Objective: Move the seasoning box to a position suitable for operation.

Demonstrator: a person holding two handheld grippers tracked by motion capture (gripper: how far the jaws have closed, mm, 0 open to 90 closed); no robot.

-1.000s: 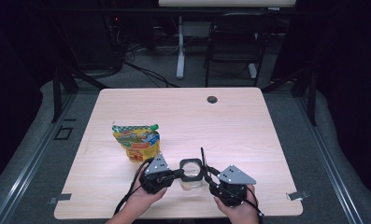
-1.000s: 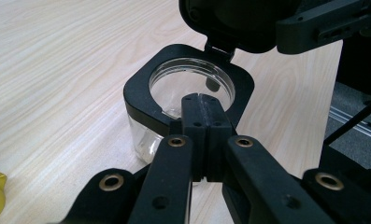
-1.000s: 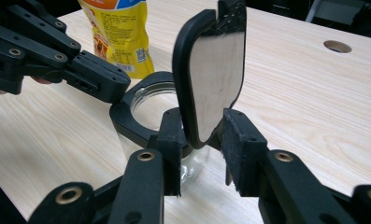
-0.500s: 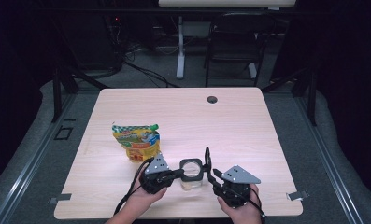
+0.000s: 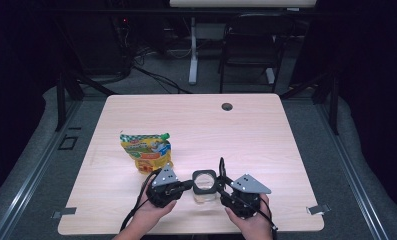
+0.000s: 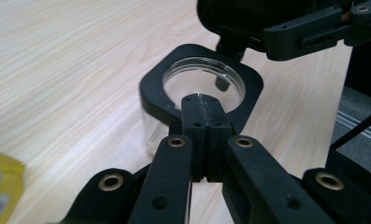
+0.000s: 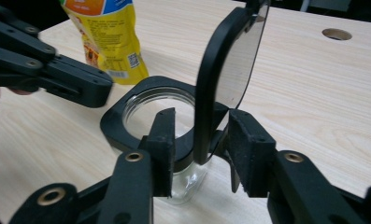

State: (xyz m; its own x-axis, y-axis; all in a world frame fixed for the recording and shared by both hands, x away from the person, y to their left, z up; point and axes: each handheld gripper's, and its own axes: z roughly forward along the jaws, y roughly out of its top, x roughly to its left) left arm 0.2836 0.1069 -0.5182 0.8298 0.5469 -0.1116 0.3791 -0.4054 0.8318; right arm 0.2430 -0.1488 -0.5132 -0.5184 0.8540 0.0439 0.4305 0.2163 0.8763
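A: What lies left of the claws?

B: A yellow printed plastic pouch [image 5: 147,151] stands on the pale wooden table [image 5: 266,135], just behind the left gripper [image 5: 187,185].

A: And that claw?

B: Clenched on the black collar of a small clear glass jar [image 5: 205,186] straight ahead of it.

A: The right gripper [image 7: 199,144]?

B: Its jaws have just been opening. The jar's hinged black-rimmed lid [image 7: 230,70] stands upright between them, blocking its forward view; the pads look clear of it.
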